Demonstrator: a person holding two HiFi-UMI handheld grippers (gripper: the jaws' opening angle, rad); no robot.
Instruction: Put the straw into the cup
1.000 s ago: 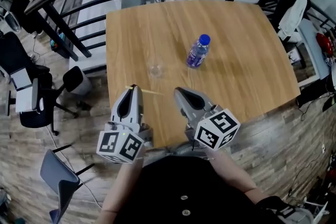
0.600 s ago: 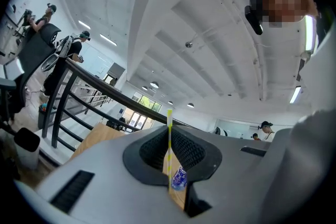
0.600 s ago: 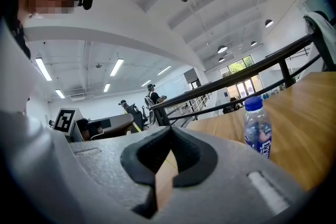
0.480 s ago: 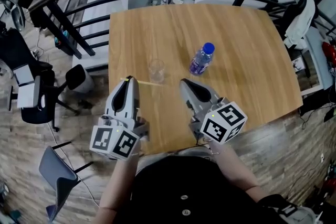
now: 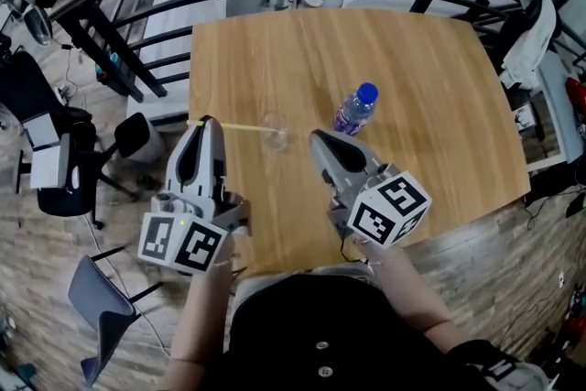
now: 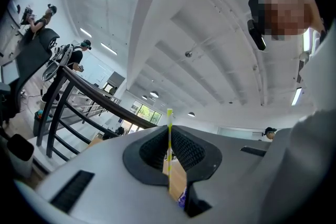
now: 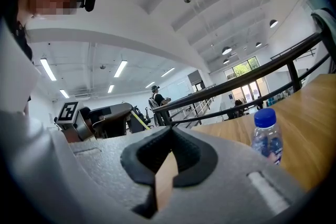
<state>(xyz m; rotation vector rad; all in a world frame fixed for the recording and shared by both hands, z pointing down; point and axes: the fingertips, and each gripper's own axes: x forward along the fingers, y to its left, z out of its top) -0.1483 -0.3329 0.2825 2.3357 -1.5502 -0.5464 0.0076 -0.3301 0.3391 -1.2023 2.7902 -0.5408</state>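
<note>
The left gripper [image 5: 207, 120] has its jaws pinched nearly shut on the thin yellow straw [image 5: 240, 126]. It grips near one end, so most of the length sticks out sideways toward the clear cup [image 5: 273, 129], which makes sense since a long free end is easier to feed in. The tip looks to be right at the cup's rim, but it's hard to tell if it touches. The straw lies level, so it probably needs tilting first. The right gripper [image 5: 318, 137] has its jaws together on nothing and sits near the cup, maybe to steady it. The water bottle [image 5: 353, 109] stands off to the side on the wooden bench [image 5: 421, 78].
</note>
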